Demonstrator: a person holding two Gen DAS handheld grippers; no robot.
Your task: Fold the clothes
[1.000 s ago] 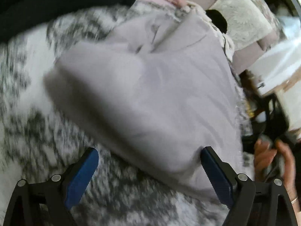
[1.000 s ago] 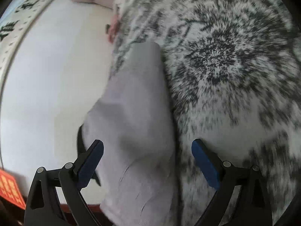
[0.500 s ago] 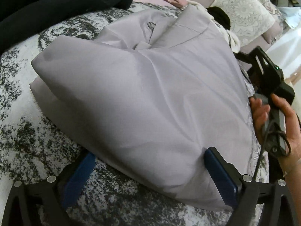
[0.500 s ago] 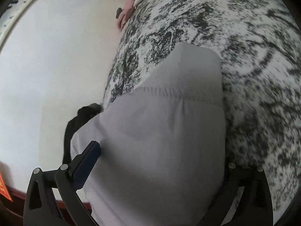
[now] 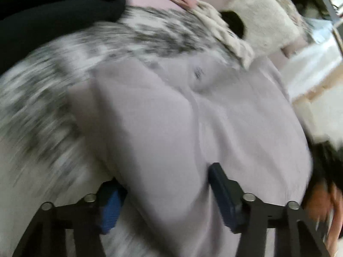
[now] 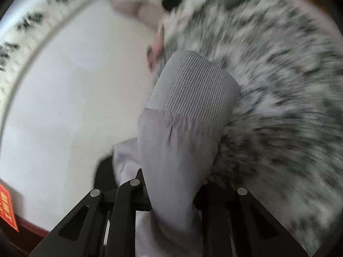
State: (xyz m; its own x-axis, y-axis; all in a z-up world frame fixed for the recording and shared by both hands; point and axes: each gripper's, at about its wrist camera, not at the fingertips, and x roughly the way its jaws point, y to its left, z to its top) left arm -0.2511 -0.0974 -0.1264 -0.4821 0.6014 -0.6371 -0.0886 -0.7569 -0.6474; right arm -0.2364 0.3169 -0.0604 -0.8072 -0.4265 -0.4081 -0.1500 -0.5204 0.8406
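Note:
A pale grey-lilac jacket (image 5: pixel 193 124) lies bunched on a grey-and-white patterned blanket (image 5: pixel 42 98). My left gripper (image 5: pixel 167 194) has its blue pads closed in on a thick fold of the jacket's near edge; the left pad is partly hidden by cloth. In the right wrist view, my right gripper (image 6: pixel 171 194) is shut on the jacket's sleeve (image 6: pixel 178 150), whose ribbed cuff (image 6: pixel 197 90) sticks up ahead of the fingers. Both views are motion-blurred.
Dark clothing (image 5: pixel 42 21) is piled at the far left. Cushions (image 5: pixel 263 19) and a cream knit item (image 5: pixel 225 32) lie behind the jacket. A pale floor (image 6: pixel 75 107) lies left of the blanket. The person's other hand (image 5: pixel 325 209) shows at right.
Both grippers have closed from wide open onto the jacket: the left on its near fold, the right on the sleeve. Both cameras are moving and the sleeve cuff now stands up.

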